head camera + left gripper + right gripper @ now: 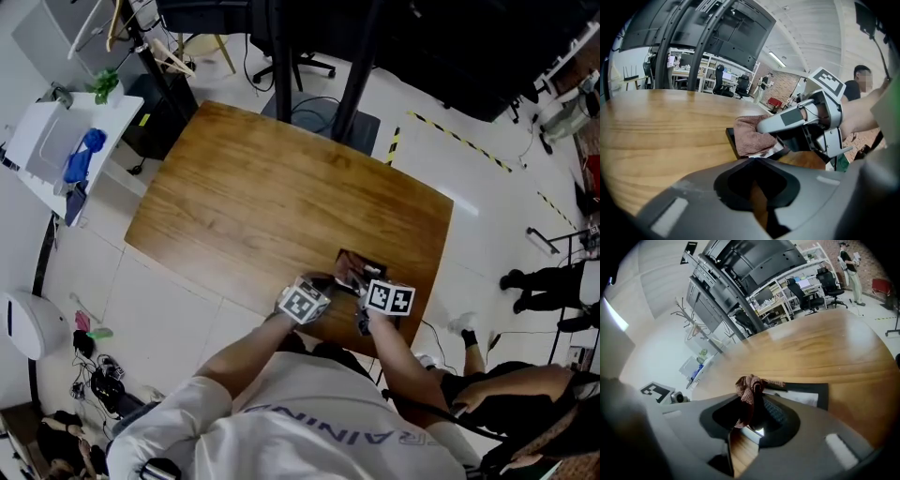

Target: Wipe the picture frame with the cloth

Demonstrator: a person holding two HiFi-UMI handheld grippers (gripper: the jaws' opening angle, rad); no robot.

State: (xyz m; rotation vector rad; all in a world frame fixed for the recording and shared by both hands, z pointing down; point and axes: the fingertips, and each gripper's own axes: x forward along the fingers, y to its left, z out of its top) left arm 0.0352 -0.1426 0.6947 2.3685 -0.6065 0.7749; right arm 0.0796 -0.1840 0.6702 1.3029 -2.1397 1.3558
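Observation:
The black picture frame (354, 270) lies flat near the front edge of the wooden table (272, 197). A brownish-pink cloth (749, 389) is bunched between the jaws of my right gripper (751, 405), which is shut on it and presses it onto the frame (819, 394). In the left gripper view the cloth (749, 135) covers the frame's top, with the right gripper (765, 131) over it. My left gripper (757, 163) sits at the frame's near corner (731, 138) and looks shut on that edge. Both marker cubes sit just in front of the frame in the head view.
A white cart (56, 141) with a blue item stands on the floor at the left. Black stand legs and a chair base (300, 66) are behind the table. Another person (525, 384) sits at the right. Cables and small items (94, 370) lie on the floor at lower left.

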